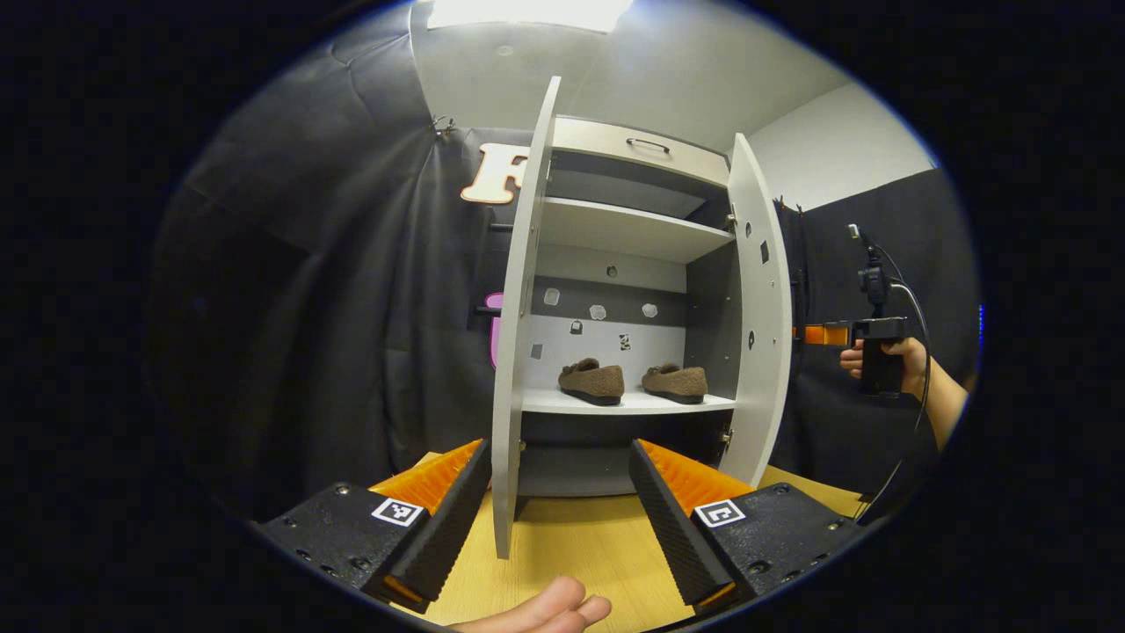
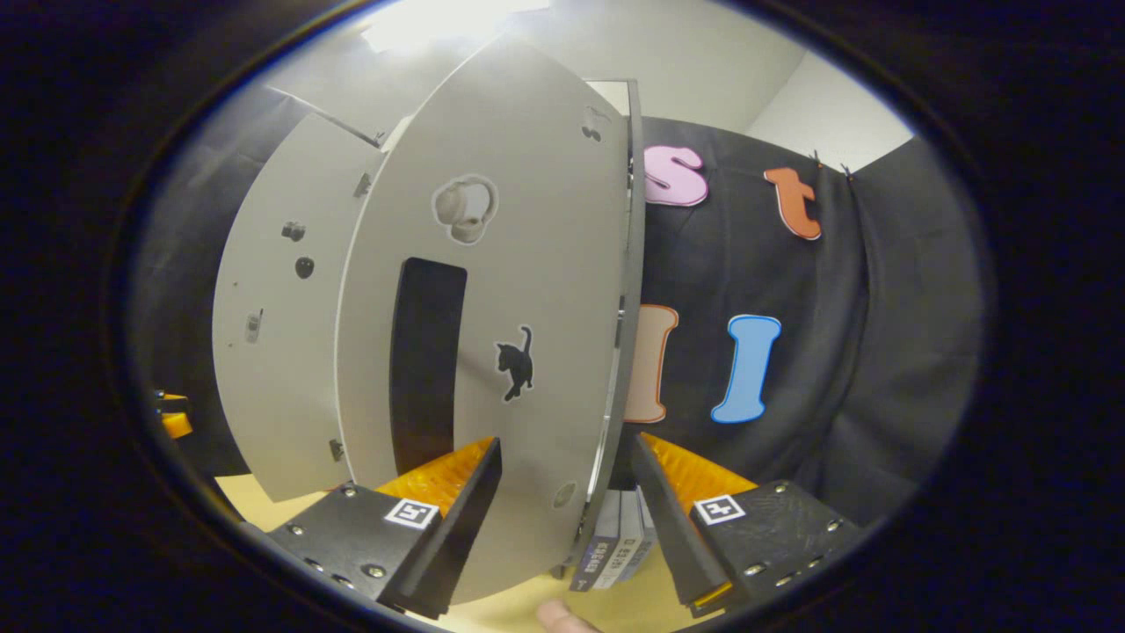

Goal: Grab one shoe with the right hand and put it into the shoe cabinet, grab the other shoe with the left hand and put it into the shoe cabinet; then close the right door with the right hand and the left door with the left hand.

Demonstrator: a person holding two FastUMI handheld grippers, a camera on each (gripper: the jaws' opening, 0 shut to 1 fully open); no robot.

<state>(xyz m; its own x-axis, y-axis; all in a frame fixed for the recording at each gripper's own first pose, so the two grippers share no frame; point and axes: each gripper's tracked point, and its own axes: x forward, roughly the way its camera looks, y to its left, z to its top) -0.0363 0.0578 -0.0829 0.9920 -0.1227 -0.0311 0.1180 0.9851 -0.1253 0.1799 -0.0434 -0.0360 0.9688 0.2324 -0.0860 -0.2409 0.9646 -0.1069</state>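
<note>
**A:** How do the tongs stand?

**B:** In the left gripper view the left gripper has its jaws spread wide. The free edge of the cabinet's left door stands upright in the gap between the fingers, nearer the left one; whether it touches that finger I cannot tell. Nothing is clamped. A fingertip of the person's hand shows at the near bottom edge.

**A:** And the right one?

**B:** In the right gripper view the right gripper is also wide open, with the edge of the right door in the gap between its two fingers. No pinch shows. That door's face carries a dark handle slot and a cat sticker.

**A:** Where are the shoes?

**B:** Both are inside the shoe cabinet, side by side on the lower shelf, toes pointing left: the left shoe and the right shoe, apart from each other.

**A:** The doors?

**B:** Both stand open. In the left gripper view the right door swings out at the right, and beyond it the person's other hand holds the right gripper's handle. The cabinet stands on a wooden table.
</note>
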